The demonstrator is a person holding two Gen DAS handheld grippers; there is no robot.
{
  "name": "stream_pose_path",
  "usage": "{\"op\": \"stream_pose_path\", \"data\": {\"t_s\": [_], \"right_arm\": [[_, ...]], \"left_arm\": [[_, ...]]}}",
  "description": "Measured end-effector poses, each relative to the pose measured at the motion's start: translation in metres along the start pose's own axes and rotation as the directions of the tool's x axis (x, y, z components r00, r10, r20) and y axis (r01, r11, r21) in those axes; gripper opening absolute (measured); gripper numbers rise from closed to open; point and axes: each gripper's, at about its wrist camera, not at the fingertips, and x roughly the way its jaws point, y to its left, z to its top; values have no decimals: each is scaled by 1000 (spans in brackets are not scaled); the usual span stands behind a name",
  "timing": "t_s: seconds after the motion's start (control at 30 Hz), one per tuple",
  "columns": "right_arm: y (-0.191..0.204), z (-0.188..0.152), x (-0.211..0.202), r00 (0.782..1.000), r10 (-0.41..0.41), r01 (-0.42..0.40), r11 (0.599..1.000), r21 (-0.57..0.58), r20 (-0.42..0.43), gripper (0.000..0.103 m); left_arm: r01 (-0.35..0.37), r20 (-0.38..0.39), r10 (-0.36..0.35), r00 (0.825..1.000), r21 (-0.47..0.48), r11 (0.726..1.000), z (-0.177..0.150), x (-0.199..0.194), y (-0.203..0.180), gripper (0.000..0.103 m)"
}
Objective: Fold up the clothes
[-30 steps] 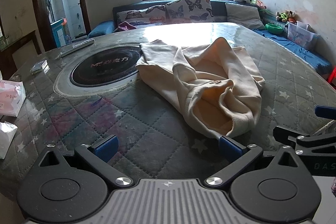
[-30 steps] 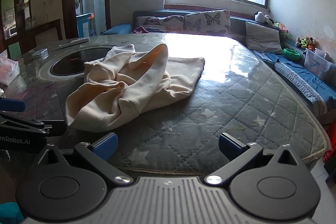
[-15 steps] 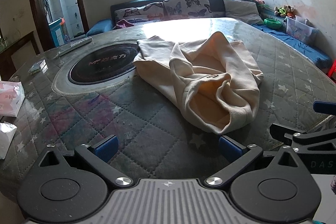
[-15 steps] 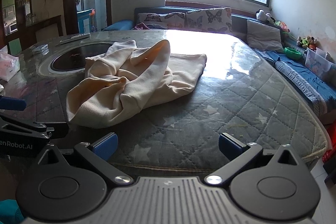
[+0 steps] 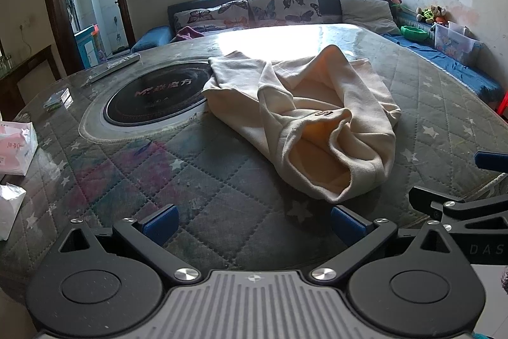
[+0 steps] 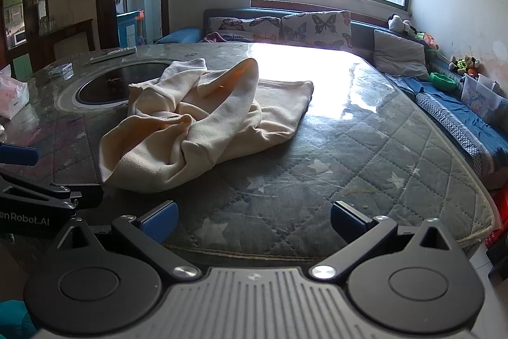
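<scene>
Crumpled cream garment [image 5: 304, 113] on quilted table [image 5: 133, 167], at one o'clock beyond left gripper [image 5: 252, 220], eleven o'clock beyond right gripper [image 6: 254, 220]; both jaws wide, empty.

Cream garment [image 5: 304, 119] lies crumpled and unfolded on the quilted surface [image 5: 197, 180], bunched in loose folds, one tubular opening gaping toward the near edge, far corner overlapping the round black inset [image 5: 155, 97].

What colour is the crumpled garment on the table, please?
Cream garment, best seen in left wrist view.
</scene>
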Motion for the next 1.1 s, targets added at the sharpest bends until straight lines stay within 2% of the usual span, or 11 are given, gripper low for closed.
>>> {"op": "stream_pose_path", "data": {"t_s": [1.1], "right_arm": [[-4,11,11,1000,11,-11,1000,8,-8,103]], "left_arm": [[5,-23,-5,1000,6,1000,14,9,1,103]]}}
